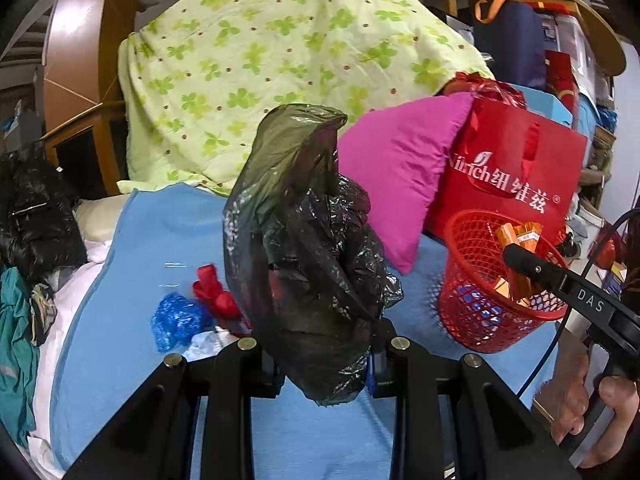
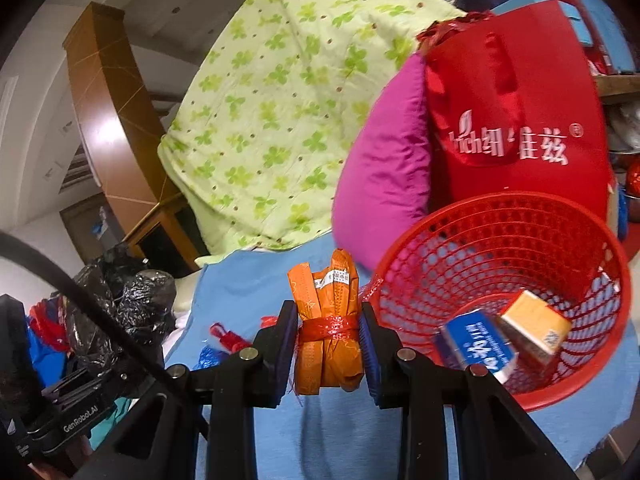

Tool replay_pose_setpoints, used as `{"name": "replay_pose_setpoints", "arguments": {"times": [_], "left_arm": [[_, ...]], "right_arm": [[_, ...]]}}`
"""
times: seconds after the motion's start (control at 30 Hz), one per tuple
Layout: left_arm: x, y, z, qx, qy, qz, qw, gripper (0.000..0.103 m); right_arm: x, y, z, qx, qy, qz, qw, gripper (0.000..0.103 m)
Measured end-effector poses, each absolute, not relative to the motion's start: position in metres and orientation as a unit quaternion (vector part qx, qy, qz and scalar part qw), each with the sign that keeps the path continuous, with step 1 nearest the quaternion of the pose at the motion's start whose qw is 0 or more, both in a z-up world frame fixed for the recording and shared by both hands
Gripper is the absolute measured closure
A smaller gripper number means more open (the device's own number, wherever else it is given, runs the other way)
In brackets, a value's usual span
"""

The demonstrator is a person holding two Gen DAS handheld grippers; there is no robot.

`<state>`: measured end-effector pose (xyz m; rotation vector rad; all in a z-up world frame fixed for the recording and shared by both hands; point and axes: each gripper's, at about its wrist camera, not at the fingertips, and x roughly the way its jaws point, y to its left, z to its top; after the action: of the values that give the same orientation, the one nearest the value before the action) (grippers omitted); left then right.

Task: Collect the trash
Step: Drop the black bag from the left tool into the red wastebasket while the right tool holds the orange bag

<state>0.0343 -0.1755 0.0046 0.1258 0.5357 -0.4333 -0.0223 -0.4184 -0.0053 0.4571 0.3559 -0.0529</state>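
My left gripper [image 1: 326, 354] is shut on a crumpled black plastic bag [image 1: 308, 248] and holds it up above the blue sheet [image 1: 160, 232]. My right gripper [image 2: 328, 344] is shut on an orange wrapper bundle [image 2: 326, 320] tied with red string, just left of the red mesh basket [image 2: 500, 216]. The basket [image 1: 472, 248] holds a blue box [image 2: 480, 344] and a yellow box [image 2: 536, 320]. In the left wrist view the right gripper [image 1: 516, 260] holds the orange bundle [image 1: 520, 236] over the basket rim. A red scrap [image 1: 212, 288] and a blue scrap [image 1: 176, 316] lie on the sheet.
A green clover quilt [image 1: 260, 60], a magenta pillow [image 1: 400, 168] and a red shopping bag [image 1: 516, 168] stand behind the basket. Black and teal clothes [image 1: 28, 216] lie at the left. A wooden headboard [image 2: 112, 100] is at the back left.
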Motion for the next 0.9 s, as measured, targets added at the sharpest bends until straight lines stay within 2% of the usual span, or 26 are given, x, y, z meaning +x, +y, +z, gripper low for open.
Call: {"name": "replay_pose_setpoints", "arguments": {"times": [0.9], "left_arm": [[0.028, -0.254, 0.008, 0.097, 0.26, -0.291, 0.916, 0.072]], "right_arm": [[-0.048, -0.474, -0.006, 0.297, 0.147, -0.067, 0.941, 0.071]]}}
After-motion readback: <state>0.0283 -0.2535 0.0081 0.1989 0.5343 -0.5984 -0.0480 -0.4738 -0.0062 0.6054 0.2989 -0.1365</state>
